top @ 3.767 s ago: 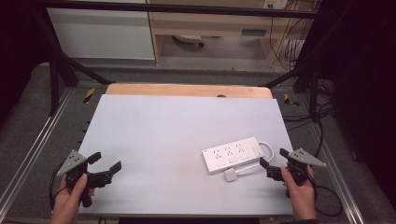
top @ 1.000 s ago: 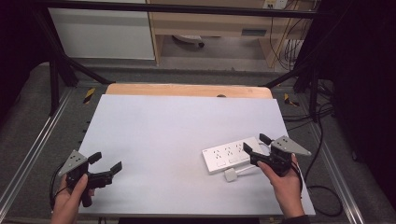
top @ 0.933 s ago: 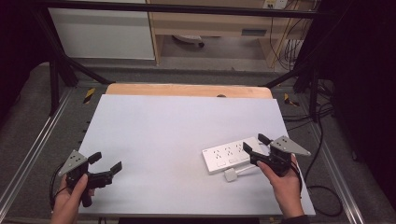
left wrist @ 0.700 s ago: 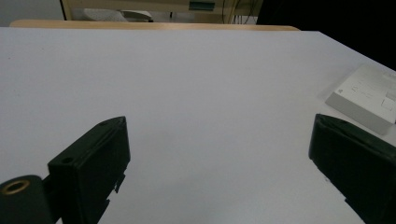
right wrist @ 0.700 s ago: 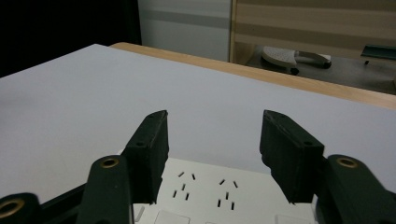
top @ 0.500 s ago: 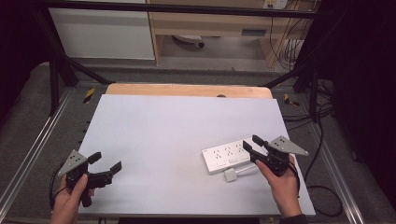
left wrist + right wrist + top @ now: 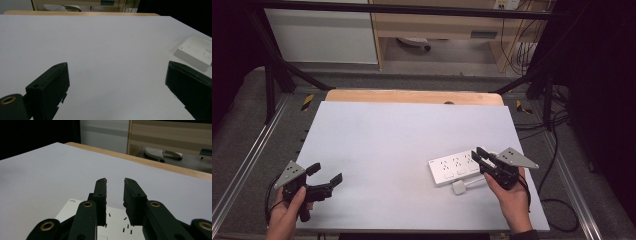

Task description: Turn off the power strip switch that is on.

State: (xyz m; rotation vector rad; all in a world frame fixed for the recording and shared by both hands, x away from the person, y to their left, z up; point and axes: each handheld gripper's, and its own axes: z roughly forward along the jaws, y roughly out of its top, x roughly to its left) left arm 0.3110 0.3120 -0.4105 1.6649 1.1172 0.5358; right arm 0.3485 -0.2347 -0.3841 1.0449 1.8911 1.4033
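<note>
Power strip (image 7: pixel 455 167), white, lies flat near the table's (image 7: pixel 402 135) near right corner. Your right gripper (image 7: pixel 481 157) hovers over its right end, jaws just narrowed, clasping nothing. Your left gripper (image 7: pixel 325 175) gapes wide, far left.

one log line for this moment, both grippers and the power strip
left hand-held gripper: open, idle on white table | right hand-held gripper: jaws just closing, nothing gripped, over white plastic power strip | strip: flat

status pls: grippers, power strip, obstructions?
Left gripper open, idle. Right gripper jaws just closing above power strip, nothing between them. Table free of obstructions.
</note>
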